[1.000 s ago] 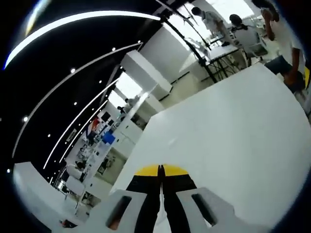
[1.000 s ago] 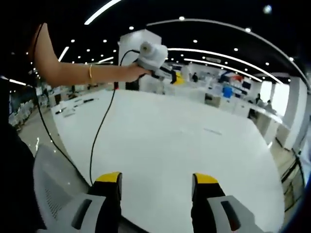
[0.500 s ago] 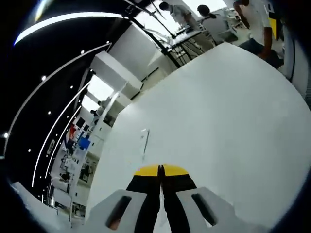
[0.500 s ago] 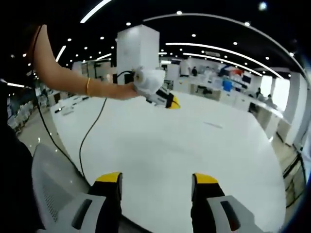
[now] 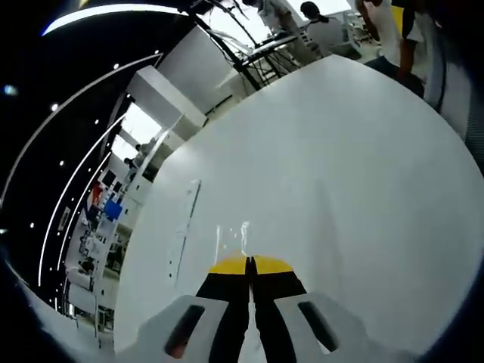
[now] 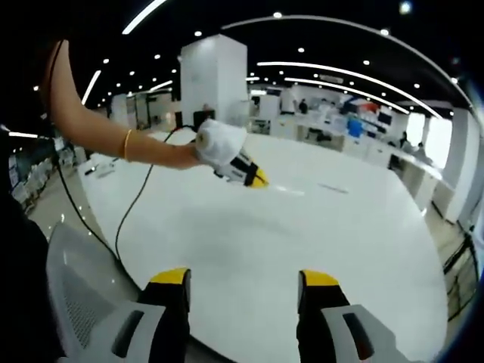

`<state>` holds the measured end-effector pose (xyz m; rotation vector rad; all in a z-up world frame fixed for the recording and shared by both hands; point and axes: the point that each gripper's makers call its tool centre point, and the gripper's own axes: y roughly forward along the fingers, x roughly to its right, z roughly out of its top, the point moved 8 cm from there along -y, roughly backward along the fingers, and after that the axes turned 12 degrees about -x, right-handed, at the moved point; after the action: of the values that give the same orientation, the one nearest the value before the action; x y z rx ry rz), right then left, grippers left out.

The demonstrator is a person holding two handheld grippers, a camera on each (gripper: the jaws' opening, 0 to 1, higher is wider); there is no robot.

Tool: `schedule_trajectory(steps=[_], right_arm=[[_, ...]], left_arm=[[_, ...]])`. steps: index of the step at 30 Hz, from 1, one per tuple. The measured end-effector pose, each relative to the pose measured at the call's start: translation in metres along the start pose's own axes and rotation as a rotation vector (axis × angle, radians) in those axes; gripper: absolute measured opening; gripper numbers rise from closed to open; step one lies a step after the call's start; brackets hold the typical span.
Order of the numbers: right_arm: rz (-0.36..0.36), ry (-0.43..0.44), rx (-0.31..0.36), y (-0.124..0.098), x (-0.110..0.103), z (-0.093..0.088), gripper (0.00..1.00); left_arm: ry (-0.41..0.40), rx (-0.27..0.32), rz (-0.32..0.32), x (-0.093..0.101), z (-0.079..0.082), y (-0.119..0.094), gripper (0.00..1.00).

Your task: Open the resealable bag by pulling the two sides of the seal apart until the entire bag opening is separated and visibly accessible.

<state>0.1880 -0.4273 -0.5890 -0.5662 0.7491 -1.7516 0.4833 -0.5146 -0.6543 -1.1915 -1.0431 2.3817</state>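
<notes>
On the white table (image 5: 355, 174) lies a clear, flat bag (image 5: 231, 237), showing only as faint glints just ahead of my left gripper (image 5: 249, 263), whose yellow-tipped jaws are shut with nothing between them. In the right gripper view the left gripper (image 6: 257, 180), held in a person's hand, hangs low over the table (image 6: 227, 242), tips pointing at the same faint bag (image 6: 289, 190). My right gripper (image 6: 243, 278) stands open over the near table edge, far from the bag, holding nothing.
A second clear strip (image 5: 185, 227) (image 6: 333, 187) lies a little beyond the bag. A black cable (image 6: 140, 193) hangs from the left gripper. A white mesh chair back (image 6: 76, 302) stands at the near edge. People stand past the far edge (image 5: 386, 30).
The left gripper has dropped and swung in over the table toward the clear bag, jaws still shut. The right gripper has stayed put and open.
</notes>
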Motion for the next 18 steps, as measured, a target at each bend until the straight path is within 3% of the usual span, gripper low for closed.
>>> schedule_trajectory(steps=[7,13,18], right_arm=[[0.009,0.001,-0.004,0.001,-0.002,-0.002,0.55],[0.012,0.000,-0.005,0.002,-0.003,-0.002,0.55],[0.012,-0.003,-0.004,0.002,-0.005,-0.002,0.55]], left_arm=[[-0.044,-0.020,-0.055,0.018,-0.005,-0.004,0.02],[-0.081,-0.035,-0.050,0.026,-0.011,-0.007,0.13],[-0.110,-0.031,-0.065,0.031,-0.013,-0.016,0.16]])
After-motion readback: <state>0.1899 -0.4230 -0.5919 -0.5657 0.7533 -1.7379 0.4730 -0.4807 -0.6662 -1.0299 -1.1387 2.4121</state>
